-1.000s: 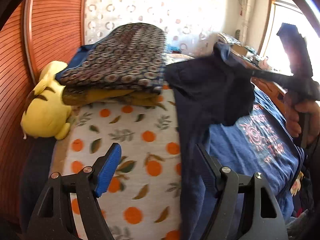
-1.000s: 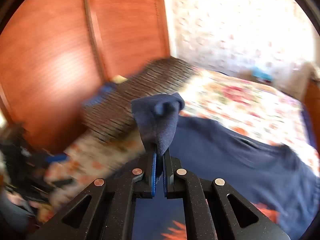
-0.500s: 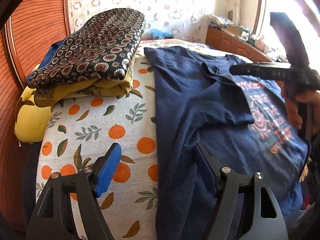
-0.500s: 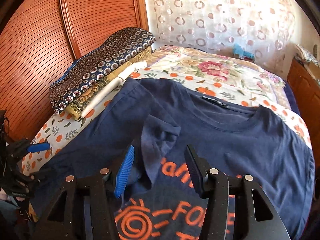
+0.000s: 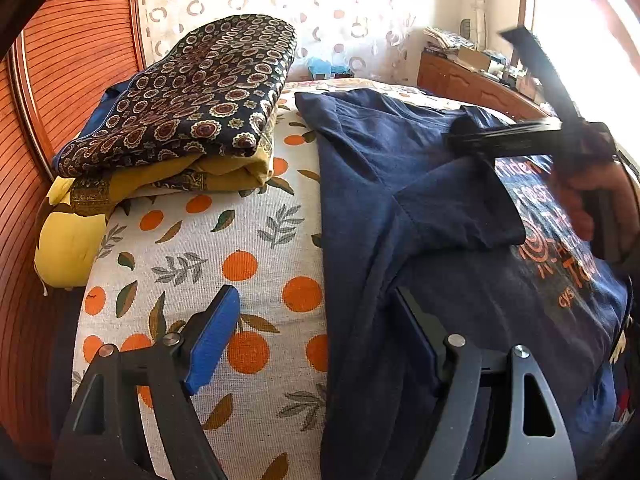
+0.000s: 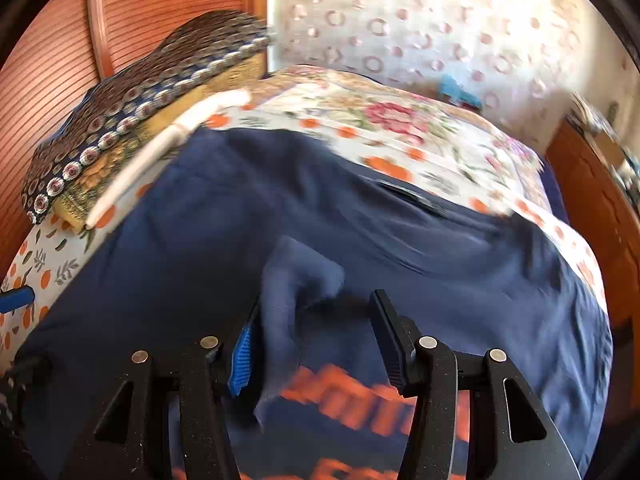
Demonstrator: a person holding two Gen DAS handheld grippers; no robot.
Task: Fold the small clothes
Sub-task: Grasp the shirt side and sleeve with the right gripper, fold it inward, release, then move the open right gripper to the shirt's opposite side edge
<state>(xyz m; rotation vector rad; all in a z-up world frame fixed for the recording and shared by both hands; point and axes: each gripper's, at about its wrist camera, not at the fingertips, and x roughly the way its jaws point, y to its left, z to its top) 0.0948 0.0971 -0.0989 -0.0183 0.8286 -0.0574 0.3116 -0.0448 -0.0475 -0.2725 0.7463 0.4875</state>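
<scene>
A navy T-shirt (image 5: 400,184) with orange print lies face up on the bed; it also shows in the right wrist view (image 6: 224,232). Its left sleeve (image 5: 456,208) is folded in over the chest and shows in the right wrist view (image 6: 292,280) too. My left gripper (image 5: 316,332) is open above the shirt's left edge, one finger over the sheet, one over the shirt. My right gripper (image 6: 316,340) is open, just above the folded sleeve, which rests against its left finger. The right gripper also shows, blurred, in the left wrist view (image 5: 464,140).
The bed has an orange-print sheet (image 5: 224,248). A stack of folded patterned fabrics (image 5: 192,100) lies at the head side, with a yellow plush toy (image 5: 68,240) beside it. A wooden headboard (image 5: 60,60) is on the left, a wooden dresser (image 5: 476,84) at the far right.
My right gripper carried the sleeve over the shirt, opened and let it drop onto the chest. It now moves low over the sleeve; its view is blurred. My left gripper stayed open.
</scene>
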